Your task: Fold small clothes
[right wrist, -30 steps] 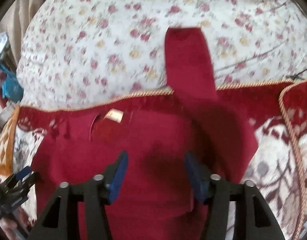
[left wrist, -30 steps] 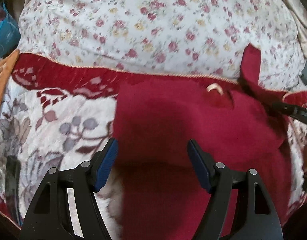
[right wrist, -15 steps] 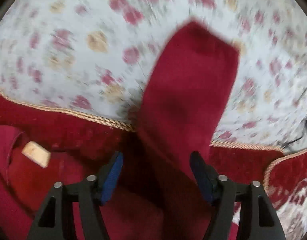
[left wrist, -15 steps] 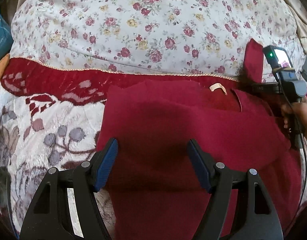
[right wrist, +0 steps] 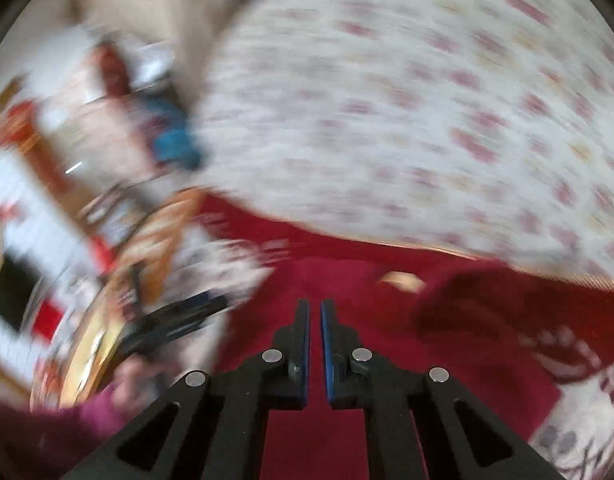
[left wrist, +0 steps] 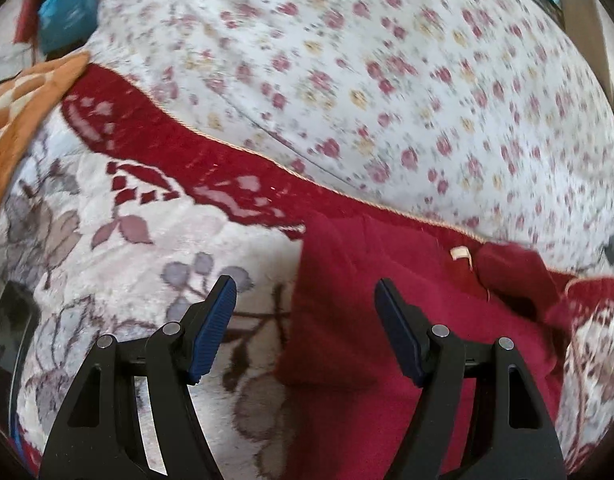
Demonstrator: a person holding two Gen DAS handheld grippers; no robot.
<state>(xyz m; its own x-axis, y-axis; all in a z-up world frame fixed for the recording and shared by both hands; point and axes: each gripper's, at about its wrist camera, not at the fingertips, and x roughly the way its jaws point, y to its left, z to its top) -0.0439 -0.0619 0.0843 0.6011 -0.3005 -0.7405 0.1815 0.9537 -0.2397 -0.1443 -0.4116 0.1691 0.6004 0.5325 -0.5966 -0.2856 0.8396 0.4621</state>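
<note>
Red garment (left wrist: 387,340) mid-fold; right gripper (right wrist: 315,312) closed empty, left gripper (left wrist: 305,312) gaped wide, empty; next, grab its left edge.

A soft bed blanket (left wrist: 119,216) with leaves and a red edge is spread out. A dark red garment (left wrist: 371,320) is laid flat on it, near the right. A flowered quilt (left wrist: 387,80) is piled at the far side.

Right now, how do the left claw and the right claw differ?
The left claw stands wide open; the right claw is shut, having just closed, with nothing visible between its pads. The left one straddles the red garment's edge over the blanket; the right one sits fully over the garment. Both have black arms and blue pads.
</note>
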